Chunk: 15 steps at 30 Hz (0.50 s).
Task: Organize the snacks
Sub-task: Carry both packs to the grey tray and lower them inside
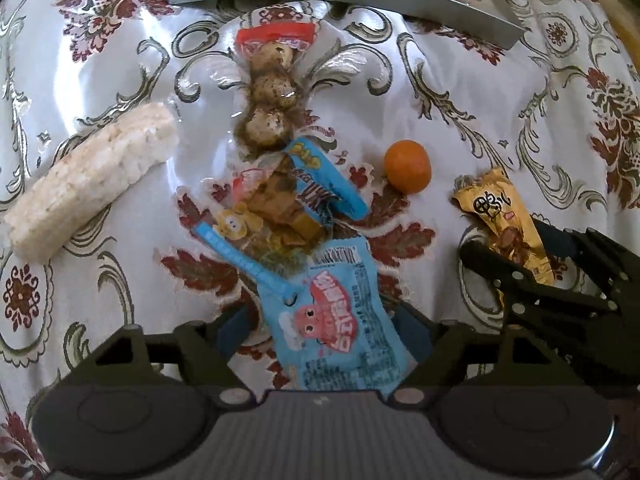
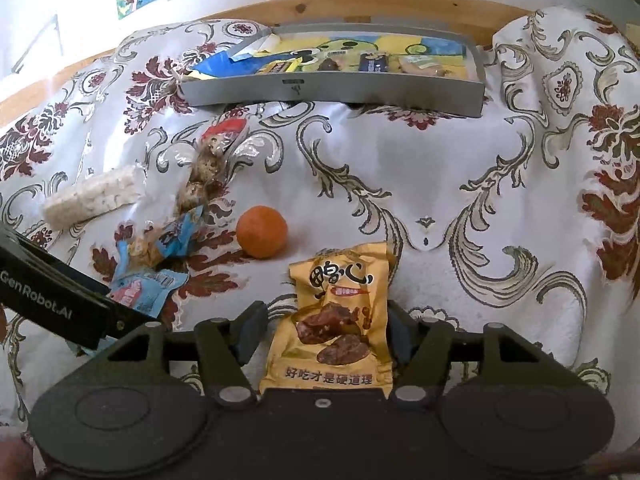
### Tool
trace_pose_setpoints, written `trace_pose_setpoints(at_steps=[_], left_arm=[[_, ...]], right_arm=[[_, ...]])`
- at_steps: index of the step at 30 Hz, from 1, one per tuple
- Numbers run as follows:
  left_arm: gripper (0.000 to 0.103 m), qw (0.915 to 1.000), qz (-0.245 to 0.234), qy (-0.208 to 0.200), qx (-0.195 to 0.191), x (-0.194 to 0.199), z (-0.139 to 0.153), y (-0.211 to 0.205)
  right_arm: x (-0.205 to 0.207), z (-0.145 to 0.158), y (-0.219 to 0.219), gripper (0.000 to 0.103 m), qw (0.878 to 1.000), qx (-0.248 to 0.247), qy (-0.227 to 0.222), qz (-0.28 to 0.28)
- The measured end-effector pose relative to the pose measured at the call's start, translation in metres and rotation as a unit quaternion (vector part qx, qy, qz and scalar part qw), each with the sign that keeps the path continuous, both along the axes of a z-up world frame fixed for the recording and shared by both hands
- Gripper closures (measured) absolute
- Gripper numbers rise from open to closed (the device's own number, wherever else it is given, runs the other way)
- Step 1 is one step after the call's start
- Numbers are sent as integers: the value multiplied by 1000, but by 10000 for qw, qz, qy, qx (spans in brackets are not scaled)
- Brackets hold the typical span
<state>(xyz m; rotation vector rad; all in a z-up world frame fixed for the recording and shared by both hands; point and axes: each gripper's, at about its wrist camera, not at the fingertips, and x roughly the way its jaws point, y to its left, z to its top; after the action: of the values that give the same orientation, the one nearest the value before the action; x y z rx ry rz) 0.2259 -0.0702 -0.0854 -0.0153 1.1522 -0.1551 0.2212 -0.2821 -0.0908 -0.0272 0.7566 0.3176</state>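
I see a floral tablecloth, with a grey tray at 12 o'clock. My left gripper straddles the blue packet and my right gripper the yellow packet; fingers spread, not clamped. "GenRobot.AI" is printed on the left one.

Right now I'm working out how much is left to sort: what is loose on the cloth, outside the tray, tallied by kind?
Blue packets: 2, the blue marshmallow packet and the blue biscuit packet
Yellow packet: 1
Clear egg pack: 1
Rice cracker roll: 1
Orange: 1
Total: 6 loose; the grey tray already holds several snacks.
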Motion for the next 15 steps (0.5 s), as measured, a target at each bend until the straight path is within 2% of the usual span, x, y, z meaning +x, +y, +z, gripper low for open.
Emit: trace_pose_setpoints(at_steps=[6, 9, 15], left_arm=[[27, 9990, 245, 107, -363, 5, 2, 13], [36, 9991, 279, 74, -296, 6, 0, 13], [40, 9992, 282, 33, -289, 3, 3, 13]], right_arm=[[-1, -2, 0, 47, 10000, -48, -57, -3], [-3, -2, 3, 50, 9999, -117, -119, 37], [-8, 1, 6, 53, 9997, -103, -166, 110]])
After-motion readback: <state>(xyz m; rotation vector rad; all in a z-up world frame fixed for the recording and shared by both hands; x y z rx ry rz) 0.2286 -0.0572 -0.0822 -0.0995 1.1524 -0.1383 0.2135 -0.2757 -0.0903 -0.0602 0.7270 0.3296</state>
